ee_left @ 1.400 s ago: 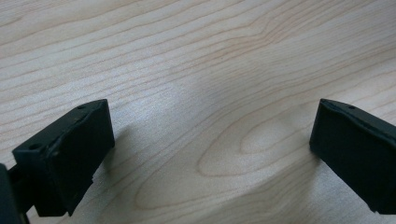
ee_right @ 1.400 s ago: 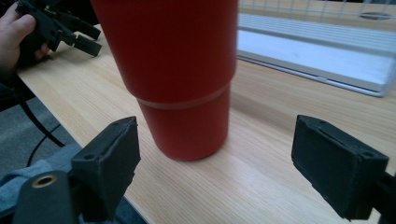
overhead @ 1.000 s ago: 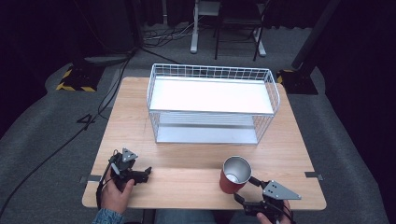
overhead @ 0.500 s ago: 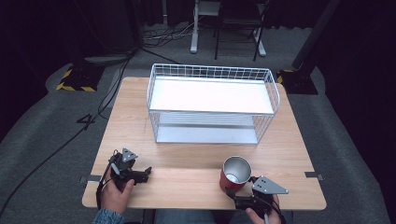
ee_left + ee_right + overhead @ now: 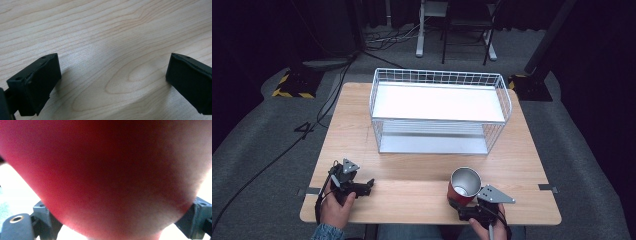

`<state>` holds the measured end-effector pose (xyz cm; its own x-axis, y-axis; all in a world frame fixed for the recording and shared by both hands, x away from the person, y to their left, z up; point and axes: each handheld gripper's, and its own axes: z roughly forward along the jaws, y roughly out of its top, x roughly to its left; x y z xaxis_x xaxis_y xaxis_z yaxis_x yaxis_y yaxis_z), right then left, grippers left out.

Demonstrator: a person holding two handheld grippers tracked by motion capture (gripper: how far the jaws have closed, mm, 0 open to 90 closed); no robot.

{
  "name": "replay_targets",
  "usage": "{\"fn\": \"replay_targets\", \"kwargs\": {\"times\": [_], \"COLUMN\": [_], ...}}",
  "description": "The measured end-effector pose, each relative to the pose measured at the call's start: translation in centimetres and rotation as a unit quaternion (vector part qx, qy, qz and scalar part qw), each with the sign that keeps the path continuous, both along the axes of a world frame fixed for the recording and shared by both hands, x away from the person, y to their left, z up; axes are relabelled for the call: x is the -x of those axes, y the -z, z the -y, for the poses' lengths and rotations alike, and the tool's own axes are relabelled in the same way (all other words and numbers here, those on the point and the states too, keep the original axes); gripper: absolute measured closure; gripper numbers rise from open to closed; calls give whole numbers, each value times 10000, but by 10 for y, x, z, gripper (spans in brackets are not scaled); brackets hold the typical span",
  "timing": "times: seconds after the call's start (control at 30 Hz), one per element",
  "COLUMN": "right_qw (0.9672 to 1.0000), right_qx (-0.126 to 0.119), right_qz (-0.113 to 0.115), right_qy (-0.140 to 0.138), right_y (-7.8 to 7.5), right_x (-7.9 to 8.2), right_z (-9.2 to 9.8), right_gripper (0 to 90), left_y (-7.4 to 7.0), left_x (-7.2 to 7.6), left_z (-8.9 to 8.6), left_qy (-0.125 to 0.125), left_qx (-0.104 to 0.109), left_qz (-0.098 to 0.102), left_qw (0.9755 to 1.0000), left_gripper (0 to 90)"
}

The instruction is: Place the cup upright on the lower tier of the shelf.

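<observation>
**Red cup sits between the right gripper's jaws**

At the near right of the wooden worktop (image 5: 422, 165), a red cup (image 5: 463, 186) with a shiny metal inside stands upright. The right gripper (image 5: 462, 206) is right up against its near side. In the right gripper view the cup's red wall (image 5: 107, 177) sits between the two jaws, which flank its base; whether they press on it I cannot tell. The left gripper (image 5: 368, 185) rests at the near left, well apart from the cup, jaws spread wide over bare wood. A white wire basket (image 5: 439, 111) stands farther back.
</observation>
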<state>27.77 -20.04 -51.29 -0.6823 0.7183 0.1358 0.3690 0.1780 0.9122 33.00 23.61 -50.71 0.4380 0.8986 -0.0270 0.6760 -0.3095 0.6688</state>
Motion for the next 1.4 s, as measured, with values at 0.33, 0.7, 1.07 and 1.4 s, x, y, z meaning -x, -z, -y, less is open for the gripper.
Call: {"fn": "replay_targets", "kwargs": {"times": [0.33,0.7,1.07,1.4], "right_qw": [9999,9990,9978,9975], "right_qx": [-14,196,243,297], "right_qz": [93,387,618,637], "right_qy": [119,81,11,-104], "right_y": [2,0,-6,-22], "right_x": [3,8,11,1], "right_z": [-2,-4,-7,-10], "right_gripper": [138,161,162,162], "left_y": [0,0,0,0], "left_x": [0,0,0,0], "left_z": [0,0,0,0], "left_qy": [0,-1,1,2], "left_qx": [1,1,-1,-6], "left_qz": [1,1,-1,6], "left_qw": [10000,10000,10000,10000], "left_gripper": [1,1,1,1]}}
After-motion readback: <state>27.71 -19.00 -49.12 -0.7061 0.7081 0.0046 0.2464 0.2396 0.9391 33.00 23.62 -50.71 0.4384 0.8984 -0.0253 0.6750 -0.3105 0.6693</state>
